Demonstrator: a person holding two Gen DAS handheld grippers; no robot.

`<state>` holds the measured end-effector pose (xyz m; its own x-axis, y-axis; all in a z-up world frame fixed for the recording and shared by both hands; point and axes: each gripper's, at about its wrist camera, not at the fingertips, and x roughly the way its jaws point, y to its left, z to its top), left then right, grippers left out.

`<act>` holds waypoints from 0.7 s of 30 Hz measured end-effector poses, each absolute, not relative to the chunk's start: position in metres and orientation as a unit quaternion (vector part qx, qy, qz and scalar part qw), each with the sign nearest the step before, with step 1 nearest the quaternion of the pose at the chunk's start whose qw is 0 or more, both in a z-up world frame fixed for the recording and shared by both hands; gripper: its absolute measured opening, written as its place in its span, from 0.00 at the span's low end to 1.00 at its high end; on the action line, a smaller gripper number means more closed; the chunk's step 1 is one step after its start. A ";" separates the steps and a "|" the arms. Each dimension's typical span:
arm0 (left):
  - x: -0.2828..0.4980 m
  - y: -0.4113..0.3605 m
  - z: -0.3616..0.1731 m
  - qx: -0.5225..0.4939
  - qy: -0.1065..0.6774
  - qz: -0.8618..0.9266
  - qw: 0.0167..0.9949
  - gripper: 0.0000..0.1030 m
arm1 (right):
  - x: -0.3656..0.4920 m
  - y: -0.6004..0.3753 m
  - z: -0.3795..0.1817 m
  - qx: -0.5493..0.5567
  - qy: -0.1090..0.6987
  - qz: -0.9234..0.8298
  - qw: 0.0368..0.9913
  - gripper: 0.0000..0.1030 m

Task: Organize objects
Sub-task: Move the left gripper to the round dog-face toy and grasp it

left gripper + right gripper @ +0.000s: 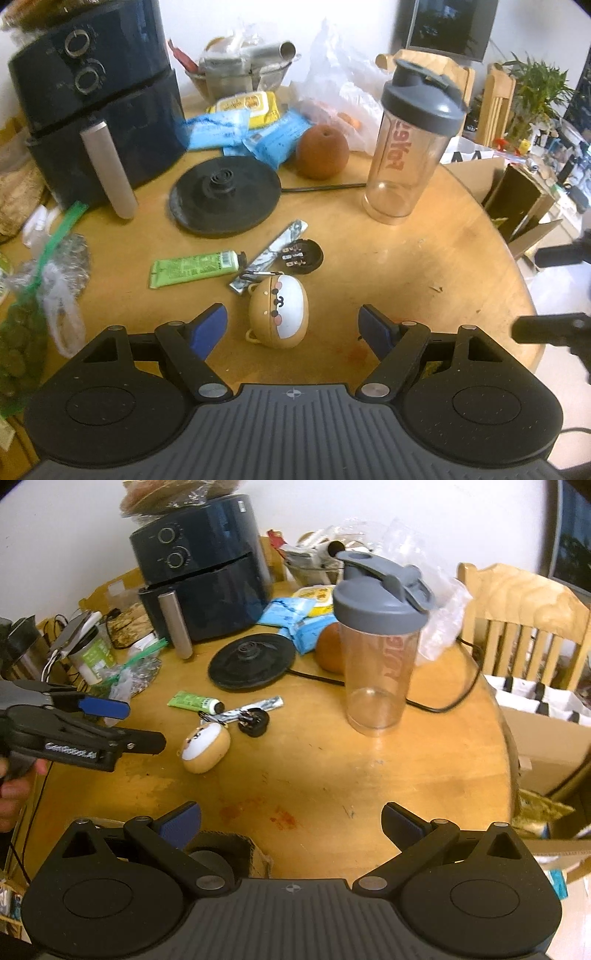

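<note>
A tan egg-shaped pouch with a cartoon face (277, 312) lies on the round wooden table (424, 266), just ahead of and between the tips of my open left gripper (291, 326). Behind it lie a green tube (195, 268), a silver sachet (269, 254) and a black round plug piece (301, 255). In the right wrist view the pouch (205, 746) sits left of centre, with the left gripper (142, 725) beside it. My right gripper (291, 821) is open and empty above bare table. A clear shaker bottle with a grey lid (376, 646) stands ahead of it.
A dark air fryer (92, 99) stands at the back left, with a black kettle base (225, 197) and its cord in front. An orange (322, 152), blue packets (236, 134) and plastic bags fill the back. A bag of greens (22, 332) lies left. A wooden chair (517, 616) and cardboard boxes stand right.
</note>
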<state>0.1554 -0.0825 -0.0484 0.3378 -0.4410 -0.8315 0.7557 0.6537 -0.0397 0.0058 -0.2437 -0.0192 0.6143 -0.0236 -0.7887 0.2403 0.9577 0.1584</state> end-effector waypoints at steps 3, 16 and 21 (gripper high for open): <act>0.164 -0.087 -0.060 0.174 0.450 -0.379 0.790 0.76 | 0.001 -0.245 -0.020 0.131 0.436 -0.081 0.887 1.00; 0.191 -0.107 -0.100 0.192 0.481 -0.353 0.779 0.63 | -0.010 -0.252 -0.020 0.147 0.436 -0.107 0.882 1.00; 0.201 -0.111 -0.113 0.190 0.500 -0.344 0.772 0.60 | -0.014 -0.254 -0.021 0.146 0.438 -0.112 0.880 1.00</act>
